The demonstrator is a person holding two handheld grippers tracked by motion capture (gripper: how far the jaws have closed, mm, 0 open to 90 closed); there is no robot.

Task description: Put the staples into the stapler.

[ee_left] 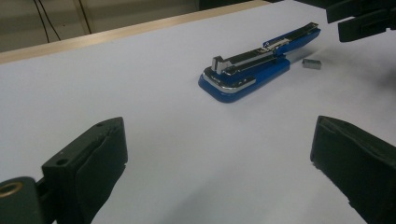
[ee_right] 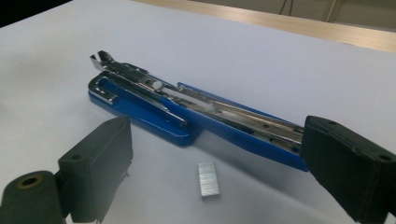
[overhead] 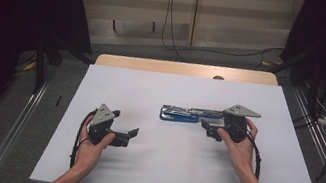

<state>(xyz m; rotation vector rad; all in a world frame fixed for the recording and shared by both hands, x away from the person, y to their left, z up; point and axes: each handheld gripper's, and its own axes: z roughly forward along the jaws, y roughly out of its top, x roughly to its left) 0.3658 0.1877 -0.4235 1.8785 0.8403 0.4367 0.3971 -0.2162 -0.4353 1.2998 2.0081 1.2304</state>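
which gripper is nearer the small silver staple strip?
Right. The right gripper hovers open just over the small silver staple strip beside the blue stapler; the left gripper sits open well off to its left.

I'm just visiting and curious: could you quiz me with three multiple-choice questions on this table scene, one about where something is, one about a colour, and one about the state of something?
1. Where does the small block of staples lie?
A. On the white table beside the stapler
B. Loaded inside the stapler
C. Between the left gripper's jaws

2. What colour is the stapler's body?
A. Red
B. Blue
C. Yellow

3. How does the stapler lie?
A. Shut
B. Opened out flat, its metal track bare
C. Standing on end

Answers:
1. A: the right gripper view shows the block on the bare table just in front of the stapler, apart from it.
2. B: its body is blue with silver metal parts.
3. B: it lies stretched out long and the staple channel shows. The right gripper is close by it with jaws apart, and the left gripper is also open, farther off.
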